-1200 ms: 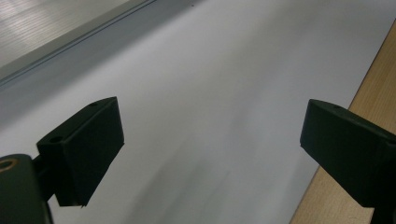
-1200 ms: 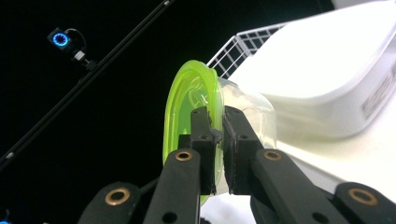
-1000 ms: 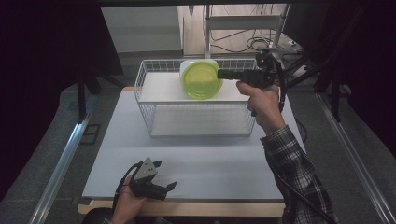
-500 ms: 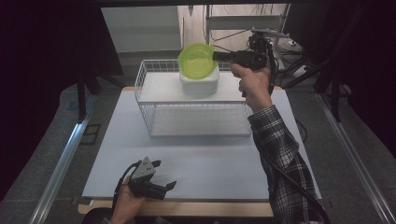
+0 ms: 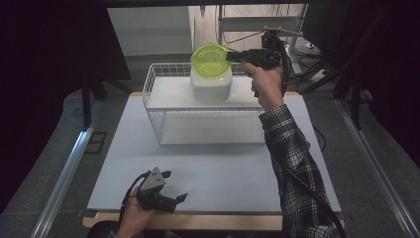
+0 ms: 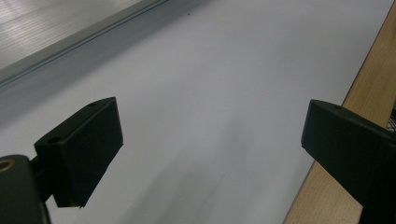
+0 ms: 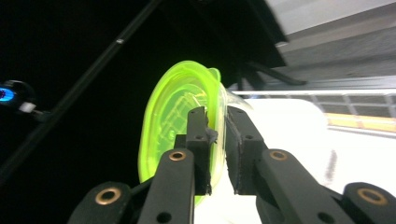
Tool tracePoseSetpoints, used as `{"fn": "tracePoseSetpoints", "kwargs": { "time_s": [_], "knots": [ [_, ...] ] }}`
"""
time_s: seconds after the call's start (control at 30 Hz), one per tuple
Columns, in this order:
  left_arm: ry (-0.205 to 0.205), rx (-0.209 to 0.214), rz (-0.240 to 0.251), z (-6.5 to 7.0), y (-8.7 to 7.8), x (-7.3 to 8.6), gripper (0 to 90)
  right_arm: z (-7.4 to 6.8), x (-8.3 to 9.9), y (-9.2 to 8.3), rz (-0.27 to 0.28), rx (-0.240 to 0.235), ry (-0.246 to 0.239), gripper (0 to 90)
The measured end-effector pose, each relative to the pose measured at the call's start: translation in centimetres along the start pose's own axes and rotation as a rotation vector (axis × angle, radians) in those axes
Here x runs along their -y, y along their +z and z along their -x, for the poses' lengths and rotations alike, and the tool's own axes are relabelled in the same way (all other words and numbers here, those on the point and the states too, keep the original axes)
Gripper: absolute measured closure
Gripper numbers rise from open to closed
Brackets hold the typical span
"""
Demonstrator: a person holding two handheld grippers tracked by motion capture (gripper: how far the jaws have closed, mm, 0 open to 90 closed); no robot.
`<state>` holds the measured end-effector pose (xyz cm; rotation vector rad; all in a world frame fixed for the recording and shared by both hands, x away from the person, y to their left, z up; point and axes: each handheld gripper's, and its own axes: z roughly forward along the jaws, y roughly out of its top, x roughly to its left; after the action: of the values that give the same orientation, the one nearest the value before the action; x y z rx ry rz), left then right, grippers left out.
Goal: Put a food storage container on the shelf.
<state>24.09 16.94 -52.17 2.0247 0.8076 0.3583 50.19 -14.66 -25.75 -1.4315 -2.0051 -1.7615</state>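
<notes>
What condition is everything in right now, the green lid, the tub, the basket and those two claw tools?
Round translucent green plastic lid: tilted on edge above the tub, rim pinched by the right gripper.
White plastic tub: upright inside the basket, uncovered.
White wire basket: standing on the table.
Right gripper: shut on the lid's rim, jaws just eased slightly.
Left gripper: open, empty, low over the table.

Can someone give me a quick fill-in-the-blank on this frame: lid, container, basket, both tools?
1. The right tool grips the rim of a lid whose colour is ____.
2. The white container stands inside a wire ____.
3. The left tool, near the table's front edge, has its jaws ____.
4. The lid is held tilted on edge, above the ____.

Missing words: green; basket; open; container
</notes>
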Motion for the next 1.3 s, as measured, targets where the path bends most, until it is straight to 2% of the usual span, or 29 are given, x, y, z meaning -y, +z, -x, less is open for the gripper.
{"fn": "tracePoseSetpoints", "kwargs": {
  "time_s": [0.13, 0.27, 0.5, 0.6, 0.77, 0.93, 1.07, 1.3],
  "knots": [
    [-0.001, 0.001, -0.002, 0.0, 0.0, 0.0, 5.0, -0.3, -0.1, 0.5, 0.000, 0.065, -0.041, 74.1],
    [0.001, 0.001, -0.003, 0.0, 0.0, 0.0, 5.0, -0.6, -0.2, 1.1, -0.001, 0.106, -0.064, 70.9],
    [0.004, 0.001, -0.006, 0.1, 0.1, 0.0, 5.1, -0.6, -0.3, 1.3, 0.009, 0.123, -0.073, 66.4],
    [0.005, 0.000, -0.008, 0.1, 0.1, 0.0, 5.1, -0.7, -0.2, 1.3, 0.013, 0.171, -0.118, 60.7],
    [0.006, 0.000, -0.010, 0.1, 0.1, 0.0, 5.1, -0.5, -0.2, 1.3, 0.016, 0.176, -0.129, 50.4],
    [0.007, 0.000, -0.011, 0.1, 0.1, 0.0, 5.1, -0.5, -0.3, 1.2, 0.024, 0.176, -0.157, 34.5],
    [0.007, -0.001, -0.011, 0.1, 0.1, 0.0, 5.1, -0.6, -0.2, 0.8, 0.033, 0.176, -0.201, 24.7],
    [0.010, -0.002, -0.013, 0.2, 0.1, 0.0, 5.1, -0.5, 0.6, -0.3, 0.029, 0.166, -0.279, 14.1]
  ]
}}
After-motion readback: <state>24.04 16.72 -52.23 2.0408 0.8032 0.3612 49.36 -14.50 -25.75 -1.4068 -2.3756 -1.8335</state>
